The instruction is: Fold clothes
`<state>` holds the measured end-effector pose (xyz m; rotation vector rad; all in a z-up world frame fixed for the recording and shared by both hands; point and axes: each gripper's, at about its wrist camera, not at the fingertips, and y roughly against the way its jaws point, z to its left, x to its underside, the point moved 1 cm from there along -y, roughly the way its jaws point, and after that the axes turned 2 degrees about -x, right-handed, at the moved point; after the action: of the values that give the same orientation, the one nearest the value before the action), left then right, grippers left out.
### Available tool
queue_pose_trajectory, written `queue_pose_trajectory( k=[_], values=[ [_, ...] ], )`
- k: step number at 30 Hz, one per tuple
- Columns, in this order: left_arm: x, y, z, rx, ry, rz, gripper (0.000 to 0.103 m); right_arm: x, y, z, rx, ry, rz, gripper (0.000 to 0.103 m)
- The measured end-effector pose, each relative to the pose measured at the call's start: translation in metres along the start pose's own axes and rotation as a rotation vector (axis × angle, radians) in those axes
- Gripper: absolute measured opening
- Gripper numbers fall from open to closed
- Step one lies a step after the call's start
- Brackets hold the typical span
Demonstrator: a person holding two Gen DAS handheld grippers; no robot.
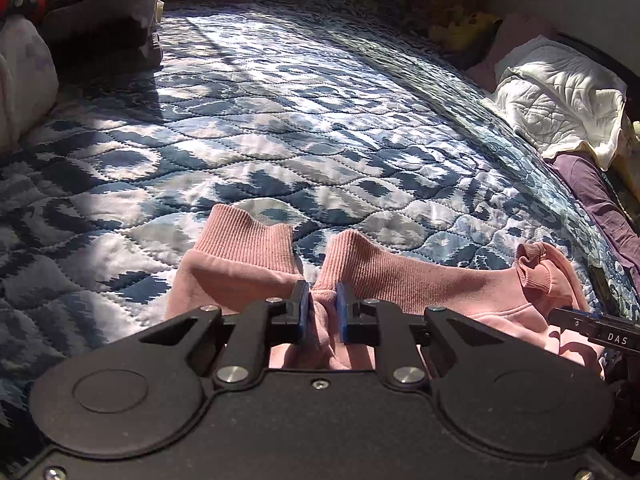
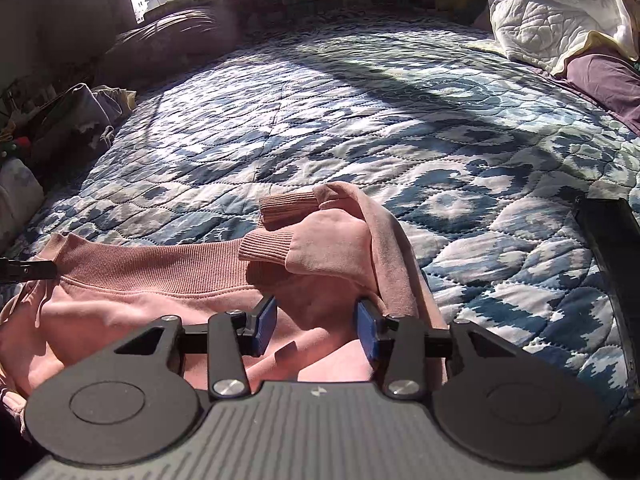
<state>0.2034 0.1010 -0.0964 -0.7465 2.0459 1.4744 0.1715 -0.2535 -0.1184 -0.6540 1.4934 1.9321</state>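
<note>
Left hand-held gripper [image 1: 323,307] is clenched tight on a bunched fold of the pink ribbed-hem sweatshirt [image 1: 420,280], right by its hem. Right hand-held gripper [image 2: 316,322] stands released, blue pads [image 2: 266,326] wide apart over the pink fabric, cuffs [image 2: 266,249] just ahead. The sweatshirt lies on the blue-and-white quilted bedspread [image 1: 280,120]; a white quilted blanket [image 2: 552,12] sits well off at the bed's edge.

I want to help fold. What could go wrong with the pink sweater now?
The left gripper pinches only a small bunch of the pink sweater, so it might slip out. The right gripper is open, holding nothing, so that side could sag. The loose cuffs lie piled up and might fold in crooked.
</note>
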Motion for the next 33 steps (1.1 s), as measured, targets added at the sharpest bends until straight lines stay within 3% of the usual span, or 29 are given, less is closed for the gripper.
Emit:
queue_pose_trajectory(
  k=[2, 3, 4, 7, 9, 11, 14, 15, 17, 19, 21, 24, 27, 30, 33],
  values=[
    [0.003, 0.016, 0.01, -0.003, 0.067, -0.054, 0.013, -0.005, 0.005, 0.0, -0.03, -0.028, -0.029, 0.049],
    [0.006, 0.018, 0.015, -0.024, 0.096, -0.061, 0.013, -0.008, 0.005, 0.002, -0.027, -0.019, -0.035, 0.062],
    [0.01, 0.018, 0.02, -0.04, 0.111, -0.058, 0.013, -0.01, 0.004, 0.005, -0.016, 0.002, -0.037, 0.066],
    [0.015, 0.012, 0.021, -0.034, 0.087, -0.018, 0.015, -0.023, -0.006, 0.017, -0.086, 0.084, -0.014, 0.066],
    [0.007, 0.011, 0.015, -0.014, 0.073, -0.013, 0.037, -0.029, -0.012, 0.025, -0.062, 0.155, -0.01, 0.065],
    [0.002, 0.01, 0.014, -0.003, 0.064, -0.015, 0.048, -0.038, -0.02, 0.024, -0.043, 0.182, -0.004, 0.065],
    [0.002, 0.001, 0.012, -0.008, 0.036, 0.025, 0.048, -0.046, -0.034, 0.022, -0.025, 0.23, 0.019, 0.064],
    [0.003, -0.003, 0.011, -0.015, 0.025, 0.042, 0.042, -0.046, -0.04, 0.023, -0.014, 0.261, 0.03, 0.052],
    [0.005, -0.011, 0.008, -0.028, 0.005, 0.072, 0.023, -0.047, -0.045, 0.012, 0.02, 0.251, 0.008, 0.016],
    [0.009, -0.011, 0.008, -0.034, -0.001, 0.066, 0.022, -0.053, -0.037, -0.02, -0.019, 0.041, -0.027, 0.016],
    [0.012, -0.009, 0.012, -0.023, 0.022, 0.06, 0.022, -0.054, -0.028, -0.053, 0.072, -0.105, -0.074, 0.018],
    [0.012, -0.008, 0.017, -0.016, 0.044, 0.064, 0.022, -0.05, -0.017, -0.08, 0.102, -0.193, -0.09, 0.04],
    [0.011, -0.005, 0.015, -0.011, 0.05, 0.067, 0.022, -0.048, 0.0, -0.076, 0.102, -0.141, -0.127, 0.048],
    [0.009, -0.004, 0.014, -0.006, 0.056, 0.071, 0.022, -0.053, 0.006, -0.052, 0.025, -0.033, -0.133, 0.048],
    [0.007, -0.003, 0.012, -0.004, 0.044, 0.08, 0.022, -0.058, -0.007, -0.027, -0.079, 0.065, -0.066, 0.048]
  ],
)
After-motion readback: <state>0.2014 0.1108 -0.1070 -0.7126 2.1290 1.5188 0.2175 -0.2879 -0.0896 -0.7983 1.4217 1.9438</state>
